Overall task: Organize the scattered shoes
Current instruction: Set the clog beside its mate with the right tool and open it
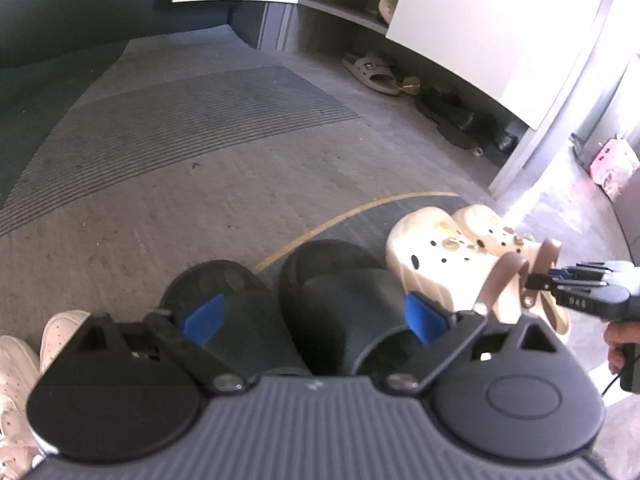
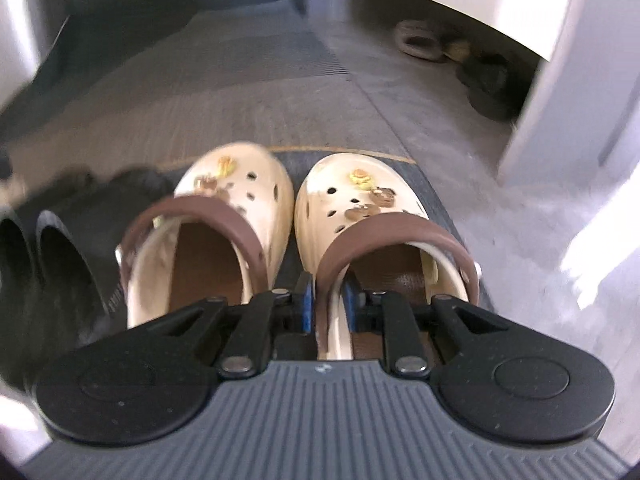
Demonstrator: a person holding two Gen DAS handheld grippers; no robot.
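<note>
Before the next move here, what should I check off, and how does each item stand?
1. Cream clogs side by side, toes aligned, on the dark mat: ok.
2. Right hand-held gripper free of one clog's heel strap: cannot tell; its jaws straddle the strap.
3. Left hand-held gripper open and empty: ok.
4. Black slides paired beside the clogs: ok.
5. White sneakers lined up: cannot tell, cut off at the picture's edge.
</note>
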